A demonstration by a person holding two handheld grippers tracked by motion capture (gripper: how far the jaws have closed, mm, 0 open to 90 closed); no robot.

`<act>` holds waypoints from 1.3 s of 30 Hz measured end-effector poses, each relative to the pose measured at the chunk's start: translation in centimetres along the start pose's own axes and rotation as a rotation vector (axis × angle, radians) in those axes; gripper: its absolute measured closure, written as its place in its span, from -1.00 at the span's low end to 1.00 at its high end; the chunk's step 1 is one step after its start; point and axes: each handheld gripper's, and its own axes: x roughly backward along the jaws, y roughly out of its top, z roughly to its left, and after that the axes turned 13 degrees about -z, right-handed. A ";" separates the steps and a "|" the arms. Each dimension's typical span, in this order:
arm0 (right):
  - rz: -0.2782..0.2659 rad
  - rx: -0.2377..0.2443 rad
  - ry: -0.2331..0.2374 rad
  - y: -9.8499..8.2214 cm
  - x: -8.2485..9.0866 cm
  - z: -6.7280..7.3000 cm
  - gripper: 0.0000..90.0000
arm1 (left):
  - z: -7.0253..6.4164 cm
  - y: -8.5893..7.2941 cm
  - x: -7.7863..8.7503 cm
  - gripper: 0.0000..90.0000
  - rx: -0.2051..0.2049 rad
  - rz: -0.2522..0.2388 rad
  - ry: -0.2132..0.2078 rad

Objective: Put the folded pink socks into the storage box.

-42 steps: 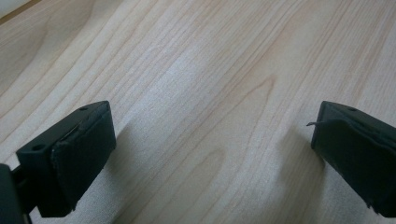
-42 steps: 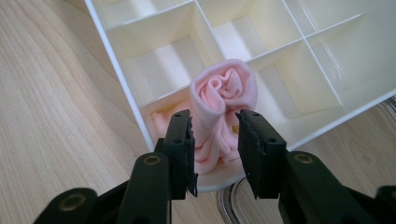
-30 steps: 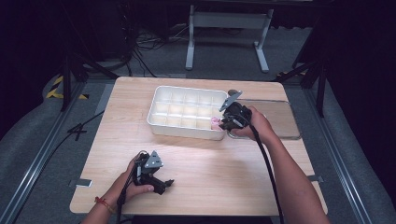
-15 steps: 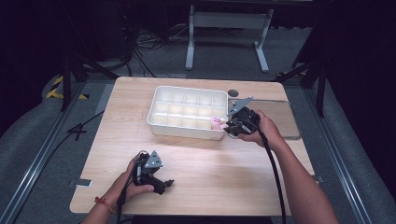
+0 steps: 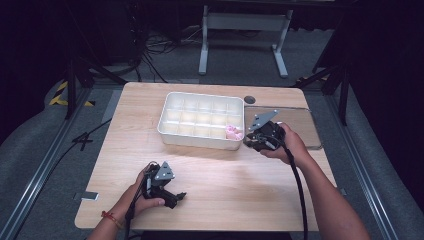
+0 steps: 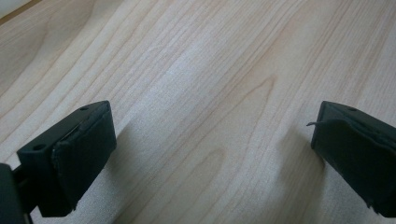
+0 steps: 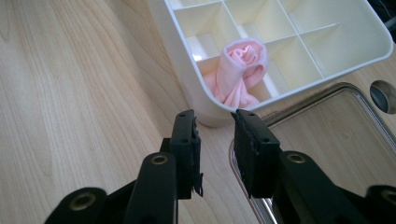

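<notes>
A white compartment tray [image 5: 200, 141] stands at the middle of the wooden table. A pink rolled cloth [image 5: 233, 132] lies in its near right corner compartment, and it looks like a rosebud [image 7: 243, 63] in the right gripper view. My right gripper [image 5: 250, 142] hovers just right of that corner. Its jaws [image 7: 215, 119] point at the tray's outer wall [image 7: 182, 46], a narrow gap apart, with nothing between them. My left gripper [image 5: 179, 196] rests low near the table's front edge, its jaws [image 6: 215, 121] wide open over bare wood.
A clear plastic lid [image 5: 295, 125] lies flat to the right of the tray, partly under my right hand; its rim [image 7: 327, 93] runs beside the right jaw. A round cable hole [image 5: 249, 100] sits behind it. Black stands and cables lie on the floor beyond the table.
My right gripper has drawn back to the right, away from the tray corner, leaving the pink cloth in its compartment. The left gripper has stayed put.
</notes>
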 end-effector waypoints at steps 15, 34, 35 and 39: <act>0.009 -0.004 -0.035 -1.9 1.3 0.5 0.34 | 0.0 0.0 0.0 -1.00 0.000 0.000 0.000; 0.006 -0.011 -0.099 -4.7 2.2 2.0 -0.01 | 0.0 0.0 0.0 -1.00 0.000 0.000 0.000; 0.007 -0.007 -0.101 -4.8 2.3 2.0 -0.02 | 0.0 0.0 0.0 -1.00 0.002 0.001 0.000; -0.006 -0.019 -0.112 -5.8 2.5 2.3 -0.12 | 0.0 0.0 0.0 -1.00 0.000 0.000 0.000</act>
